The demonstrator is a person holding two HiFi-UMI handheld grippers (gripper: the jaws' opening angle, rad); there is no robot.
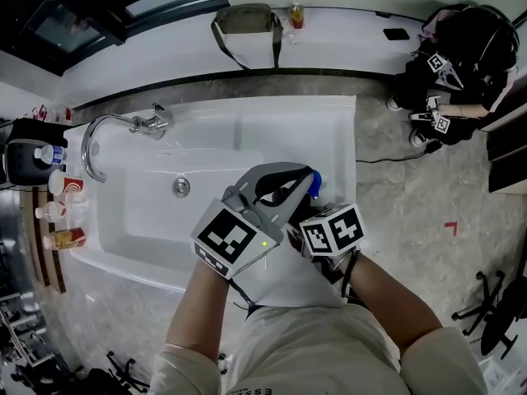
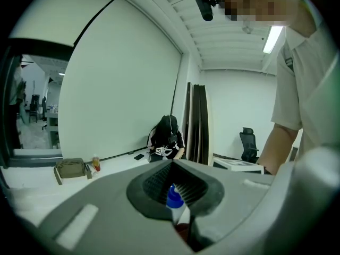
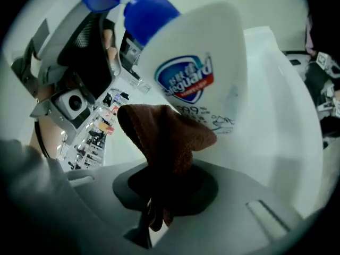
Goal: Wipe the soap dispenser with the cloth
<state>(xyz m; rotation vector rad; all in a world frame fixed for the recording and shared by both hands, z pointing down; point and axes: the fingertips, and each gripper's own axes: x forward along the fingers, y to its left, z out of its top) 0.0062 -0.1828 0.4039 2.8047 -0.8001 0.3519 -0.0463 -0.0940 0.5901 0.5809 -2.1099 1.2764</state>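
Currently, the soap dispenser (image 3: 207, 62) is being held over the right part of the white sink (image 1: 247, 134), close to its front rim; whether its base is resting on anything cannot be told. Its blue pump neck is being clamped by the left hand-held gripper (image 2: 174, 193), whose jaws are pressed in on it from both sides. A brown cloth (image 3: 167, 134) is being pinched by the right hand-held gripper (image 3: 159, 195), and a bunched fold beyond the jaws is being laid against the white body just below the printed label.

The wiping step is judged to be under way. To be done well, the fold should be spread flat against the plastic, so that the body is being touched by fabric and not by the jaw tips. Light, even pressure is being called for, since the bottle is being gripped only at its narrow neck and could be levered loose by a hard push. The body should be turned gradually, so that the back and the shoulder under the pump are being reached too. The pump head is best left unpressed.
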